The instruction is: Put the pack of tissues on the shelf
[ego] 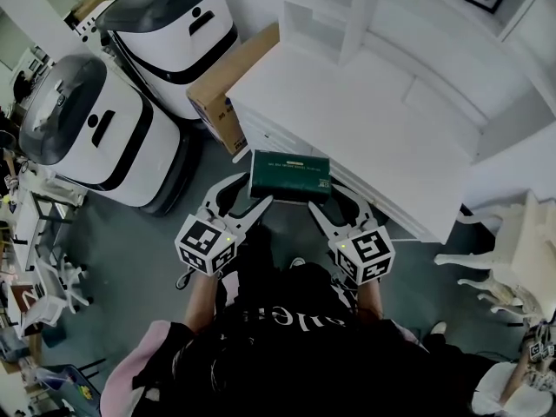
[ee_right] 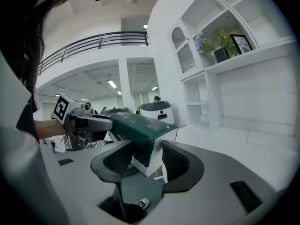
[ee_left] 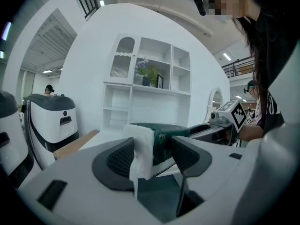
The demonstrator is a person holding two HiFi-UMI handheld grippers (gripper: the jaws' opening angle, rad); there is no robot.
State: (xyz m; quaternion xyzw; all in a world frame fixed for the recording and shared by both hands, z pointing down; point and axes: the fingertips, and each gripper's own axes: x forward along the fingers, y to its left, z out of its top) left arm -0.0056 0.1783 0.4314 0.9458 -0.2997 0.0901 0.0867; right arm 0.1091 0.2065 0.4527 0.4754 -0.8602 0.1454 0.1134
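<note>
The pack of tissues (ego: 290,176) is dark green with white ends and hangs level in the air at the front edge of the white counter (ego: 365,111). My left gripper (ego: 258,203) is shut on its left end and my right gripper (ego: 314,207) is shut on its right end. In the left gripper view the pack (ee_left: 164,134) sits between the jaws of the left gripper (ee_left: 152,154), its white end showing. In the right gripper view the pack (ee_right: 136,124) is clamped in the right gripper (ee_right: 147,157). The white shelf unit (ego: 326,16) stands on the counter, also seen as the shelf (ee_left: 150,93) and the shelf (ee_right: 220,78).
Two white rounded machines (ego: 100,133) (ego: 174,33) stand on the floor at the left. A cardboard box (ego: 230,85) leans against the counter's left side. A white chair (ego: 504,250) is at the right. A vase of flowers and a framed picture (ee_right: 241,43) occupy upper shelf compartments.
</note>
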